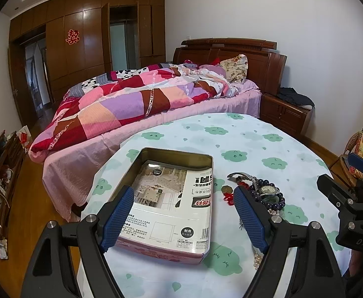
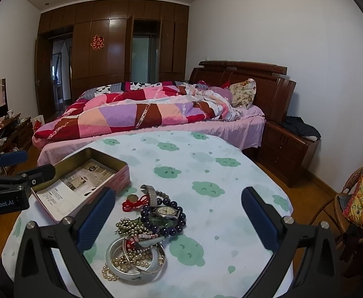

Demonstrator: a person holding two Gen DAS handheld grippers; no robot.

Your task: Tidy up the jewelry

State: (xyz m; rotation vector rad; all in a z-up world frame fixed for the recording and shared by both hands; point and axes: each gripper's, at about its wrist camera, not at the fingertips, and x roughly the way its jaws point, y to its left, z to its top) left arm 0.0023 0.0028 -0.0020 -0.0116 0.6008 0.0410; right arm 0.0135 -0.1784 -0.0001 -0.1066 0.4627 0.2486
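Left wrist view: left gripper [image 1: 183,211] low in frame, fingers spread wide, holding nothing, hovering over open tin box [image 1: 144,159] at centre. Printed card [image 1: 171,203] lies flat inside box. Jewelry pile at right of centre: wristwatch [image 1: 267,189] on dark bead bracelet [image 1: 278,202]. Right gripper's body at right edge.

Right wrist view: right gripper [image 2: 179,211] at bottom, fingers wide apart, empty, above pile. Watch, bead bracelet [image 2: 166,228], red cord [image 2: 131,204], white bangle [image 2: 121,272], pearls [image 2: 126,260] heaped lower centre on cloud-print cloth [image 2: 206,164]. Tin box at left.
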